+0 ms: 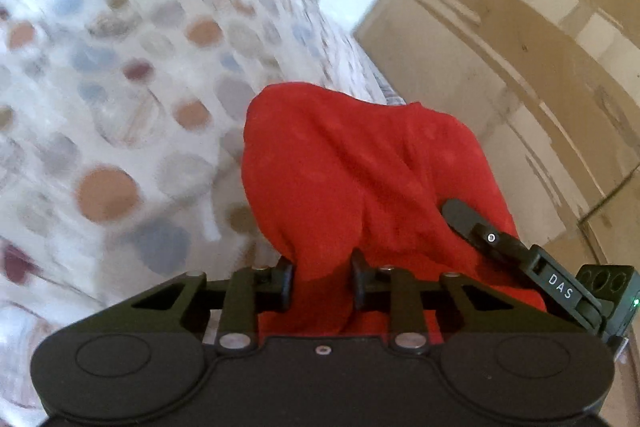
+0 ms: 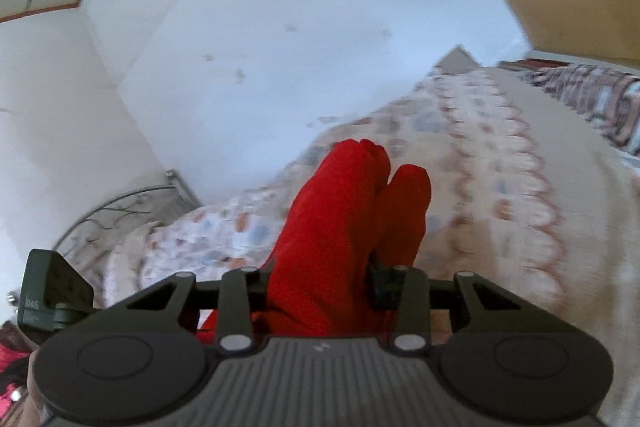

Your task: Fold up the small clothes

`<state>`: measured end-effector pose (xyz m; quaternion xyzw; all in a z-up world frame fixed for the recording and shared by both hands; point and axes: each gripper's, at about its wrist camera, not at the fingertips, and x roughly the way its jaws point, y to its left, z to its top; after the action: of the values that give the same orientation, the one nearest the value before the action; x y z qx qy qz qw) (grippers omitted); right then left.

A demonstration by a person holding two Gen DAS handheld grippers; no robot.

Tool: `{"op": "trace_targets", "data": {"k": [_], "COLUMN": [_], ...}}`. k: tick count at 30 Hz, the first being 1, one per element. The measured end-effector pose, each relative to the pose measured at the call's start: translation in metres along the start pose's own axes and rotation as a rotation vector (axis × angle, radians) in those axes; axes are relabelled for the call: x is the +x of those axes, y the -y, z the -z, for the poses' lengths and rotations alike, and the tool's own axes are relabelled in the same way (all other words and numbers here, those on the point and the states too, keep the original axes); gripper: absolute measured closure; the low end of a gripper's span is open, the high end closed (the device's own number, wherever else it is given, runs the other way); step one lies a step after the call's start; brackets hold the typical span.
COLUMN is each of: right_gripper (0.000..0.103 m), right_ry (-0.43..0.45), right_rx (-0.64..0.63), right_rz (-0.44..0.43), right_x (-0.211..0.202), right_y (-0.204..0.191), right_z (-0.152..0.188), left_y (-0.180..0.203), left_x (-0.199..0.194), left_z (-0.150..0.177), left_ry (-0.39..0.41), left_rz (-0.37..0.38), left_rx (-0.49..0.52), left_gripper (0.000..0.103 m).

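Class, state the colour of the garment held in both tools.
Plain red garment; the left wrist view shows it best.

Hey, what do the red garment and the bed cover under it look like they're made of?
The red garment looks like soft, matte knit or fleece: it bunches in rounded folds with no shine. The bed cover looks like thin printed cotton, white with coloured dots, also matte, though motion blur leaves the weave unclear.

Home bedroom: patterned bedspread (image 1: 120, 75), metal bedstead (image 2: 120, 215), white walls (image 2: 260, 27).
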<state>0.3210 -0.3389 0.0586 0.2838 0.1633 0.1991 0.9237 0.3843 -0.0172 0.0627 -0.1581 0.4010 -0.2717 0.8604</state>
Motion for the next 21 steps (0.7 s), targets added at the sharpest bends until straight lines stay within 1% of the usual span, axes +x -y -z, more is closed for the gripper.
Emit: {"op": "trace_targets", "data": {"k": [2,6,8,10,12,14,17,19,21], "right_gripper": [0.061,0.061,0.061,0.061,0.061,0.061,0.061,0.058,0.054], "right_ry": [-0.013,-0.064,-0.104,-0.142,-0.179,-0.220,-0.267,-0.289,-0.295], "right_rx": [0.012,-0.023,-0.030,-0.038,-0.042,-0.032,-0.020,-0.029,-0.033], "right_rz": [-0.044,-0.126,-0.153,-0.157,-0.152,-0.137,-0.082,-0.030,-0.003], "right_x": [0.018,0.068,0.099,0.128,0.153,0.172,0.196,0.205,0.207], "right_y": [-0.013,-0.035,-0.044,-0.051,-0.054,-0.053,-0.044,-0.036,-0.027], "right_z": [-0.005,-0.012,-0.010,-0.004,0.005,0.017,0.035,0.042,0.047], "left_y": [-0.012,-0.044,-0.060,-0.078,-0.093,-0.111,-0.132,-0.140,-0.141], "left_x": [-0.020,-0.047,-0.054,-0.058,-0.055,-0.046,-0.025,-0.017,-0.012], "left_z": [-0.011,-0.029,-0.036,-0.039,-0.039,-0.037,-0.029,-0.023,-0.019], "left_ry": [0.030,0.066,0.088,0.106,0.110,0.097,0.080,0.092,0.102], "left_rz": [-0.030,-0.089,-0.147,-0.206,-0.251,-0.280,-0.291,-0.292,-0.290], "left_rx": [-0.014,-0.052,-0.053,-0.057,-0.065,-0.072,-0.084,-0.087,-0.087], "left_gripper": [0.074,0.074,0.074,0.074,0.074,0.074,0.072,0.068,0.057]}}
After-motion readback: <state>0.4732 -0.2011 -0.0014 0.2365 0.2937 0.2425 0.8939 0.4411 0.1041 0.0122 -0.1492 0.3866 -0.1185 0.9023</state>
